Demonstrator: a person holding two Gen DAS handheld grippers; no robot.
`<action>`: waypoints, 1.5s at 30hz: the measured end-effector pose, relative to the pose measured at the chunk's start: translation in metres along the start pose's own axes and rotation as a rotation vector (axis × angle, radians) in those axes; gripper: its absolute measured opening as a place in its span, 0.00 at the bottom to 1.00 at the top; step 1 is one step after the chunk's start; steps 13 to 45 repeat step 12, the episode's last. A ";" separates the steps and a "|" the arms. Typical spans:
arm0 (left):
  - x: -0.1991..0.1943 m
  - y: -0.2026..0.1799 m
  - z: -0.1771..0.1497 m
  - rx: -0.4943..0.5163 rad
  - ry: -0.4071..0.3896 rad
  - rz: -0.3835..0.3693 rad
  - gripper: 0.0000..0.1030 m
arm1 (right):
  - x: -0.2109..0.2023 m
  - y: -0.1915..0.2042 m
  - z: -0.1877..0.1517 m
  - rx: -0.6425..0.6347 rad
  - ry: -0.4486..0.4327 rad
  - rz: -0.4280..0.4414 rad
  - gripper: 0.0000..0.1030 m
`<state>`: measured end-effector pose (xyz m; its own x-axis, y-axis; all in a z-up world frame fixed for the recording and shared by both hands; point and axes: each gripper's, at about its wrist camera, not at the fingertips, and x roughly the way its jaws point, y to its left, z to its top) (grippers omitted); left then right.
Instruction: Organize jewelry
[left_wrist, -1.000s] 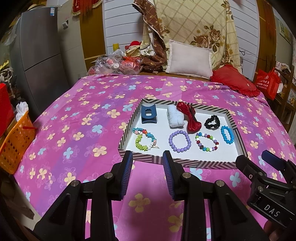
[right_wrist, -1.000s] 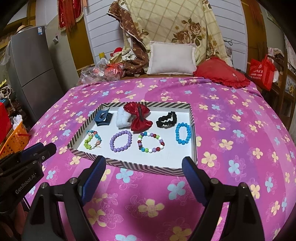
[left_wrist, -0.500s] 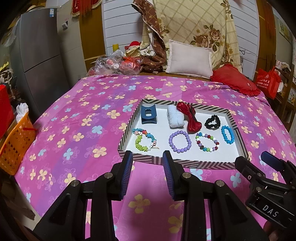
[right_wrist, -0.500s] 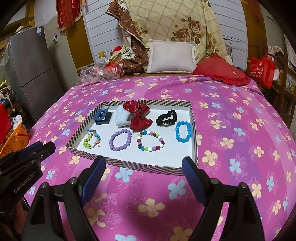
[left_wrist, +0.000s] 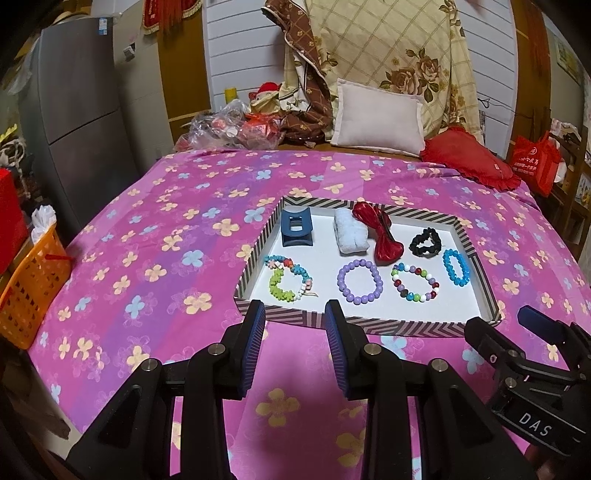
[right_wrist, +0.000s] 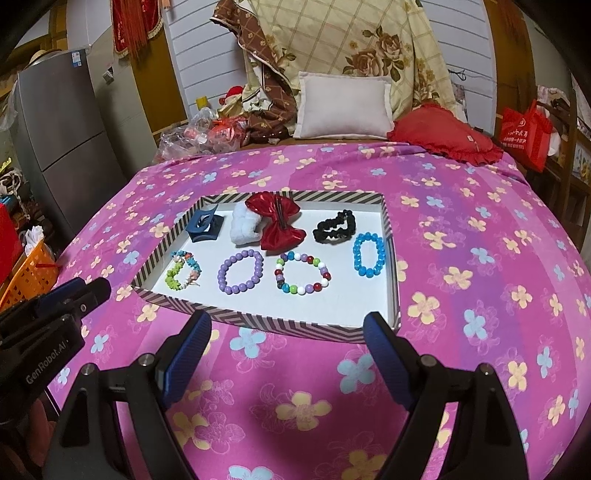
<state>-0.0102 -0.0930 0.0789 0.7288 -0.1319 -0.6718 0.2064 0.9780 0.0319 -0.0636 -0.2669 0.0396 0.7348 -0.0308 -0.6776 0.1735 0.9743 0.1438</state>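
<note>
- A shallow tray (left_wrist: 255, 258) with a striped rim and white floor lies on a bed (left_wrist: 155, 236) covered in a pink flowered sheet.
- Far row in the tray, left to right: blue claw clip (left_wrist: 296, 232), white scrunchie (left_wrist: 350, 236), red bow (left_wrist: 380, 236), black scrunchie (left_wrist: 424, 242).
- The red bow overlaps the white scrunchie's right edge.
- Near row, left to right: flower-bead bracelet (left_wrist: 290, 277), purple bracelet (left_wrist: 359, 281), mixed-colour bracelet (left_wrist: 415, 282), blue bracelet (left_wrist: 456, 266). They lie flat and apart from one another.
- The left gripper (left_wrist: 295, 321) hovers over the sheet just near of the tray's near-left rim; its fingers (left_wrist: 255, 332) stand a narrow gap apart and hold nothing.
- The right gripper (right_wrist: 288, 328) hovers near of the tray's near rim; its fingers (right_wrist: 384, 343) are spread wide and hold nothing.
- In the right wrist view the left gripper shows at the left edge, beside the tray's near-left corner.
- At the far end of the bed are a pale pillow (right_wrist: 343, 107), a red cushion (right_wrist: 443, 136) and a plaid quilt (right_wrist: 351, 40).
- An orange basket (left_wrist: 33, 284) stands left of the bed, with a grey fridge (left_wrist: 77, 118) behind it.
</note>
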 end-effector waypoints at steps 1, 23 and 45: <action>-0.001 -0.002 -0.002 0.000 -0.006 0.002 0.31 | 0.001 0.001 -0.001 0.000 0.003 0.000 0.84; 0.011 0.005 -0.007 -0.015 0.011 0.003 0.31 | 0.004 -0.012 -0.001 0.022 0.005 -0.016 0.85; 0.011 0.005 -0.007 -0.015 0.011 0.003 0.31 | 0.004 -0.012 -0.001 0.022 0.005 -0.016 0.85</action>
